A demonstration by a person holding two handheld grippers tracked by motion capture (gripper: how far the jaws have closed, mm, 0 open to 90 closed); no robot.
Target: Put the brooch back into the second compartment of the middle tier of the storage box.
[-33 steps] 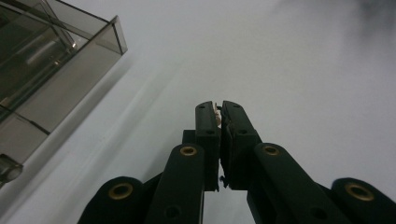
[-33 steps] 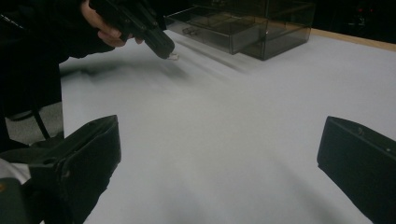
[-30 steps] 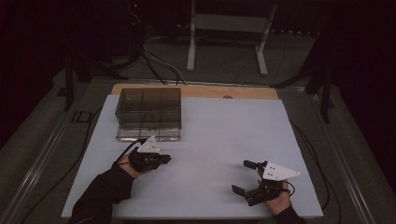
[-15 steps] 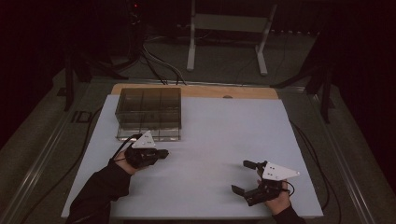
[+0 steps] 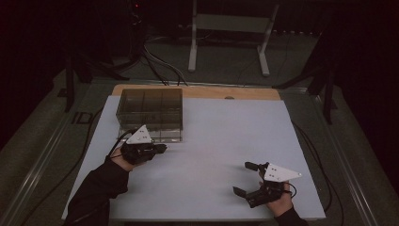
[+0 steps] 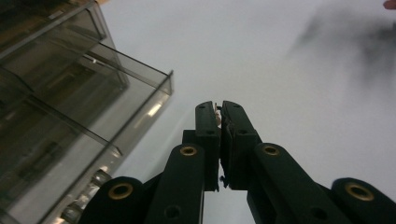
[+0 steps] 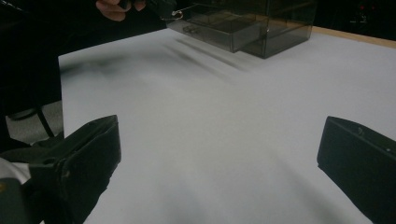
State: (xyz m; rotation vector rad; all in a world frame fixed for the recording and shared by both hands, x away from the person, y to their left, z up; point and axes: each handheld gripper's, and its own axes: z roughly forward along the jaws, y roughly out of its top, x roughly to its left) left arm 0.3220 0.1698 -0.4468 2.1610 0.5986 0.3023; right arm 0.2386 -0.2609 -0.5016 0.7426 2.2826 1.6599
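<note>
A smoky see-through box (image 5: pixel 150 109) with several compartments stands at the back left of the white table (image 5: pixel 221 136). One low drawer (image 7: pixel 219 29) sticks out of its front. My left gripper (image 5: pixel 161 147) hovers just in front of the box, near that drawer. Its jaws are shut, with a tiny pale object (image 6: pixel 217 109) pinched at the tips (image 6: pixel 219 106). From the right gripper view, the left gripper (image 7: pixel 161 7) is by the box (image 7: pixel 280 23). My right gripper (image 5: pixel 241 178) rests low at the front right, open wide with nothing between its jaws (image 7: pixel 219 133).
A wooden strip (image 5: pixel 226 92) runs along the table's far edge. Cables (image 5: pixel 160 66) and a white stand (image 5: pixel 230 28) lie on the dark floor beyond. White tabletop (image 7: pixel 224 102) stretches between the two grippers.
The left gripper has moved a little forward and left, closer to the box front. The right gripper has stayed put.
</note>
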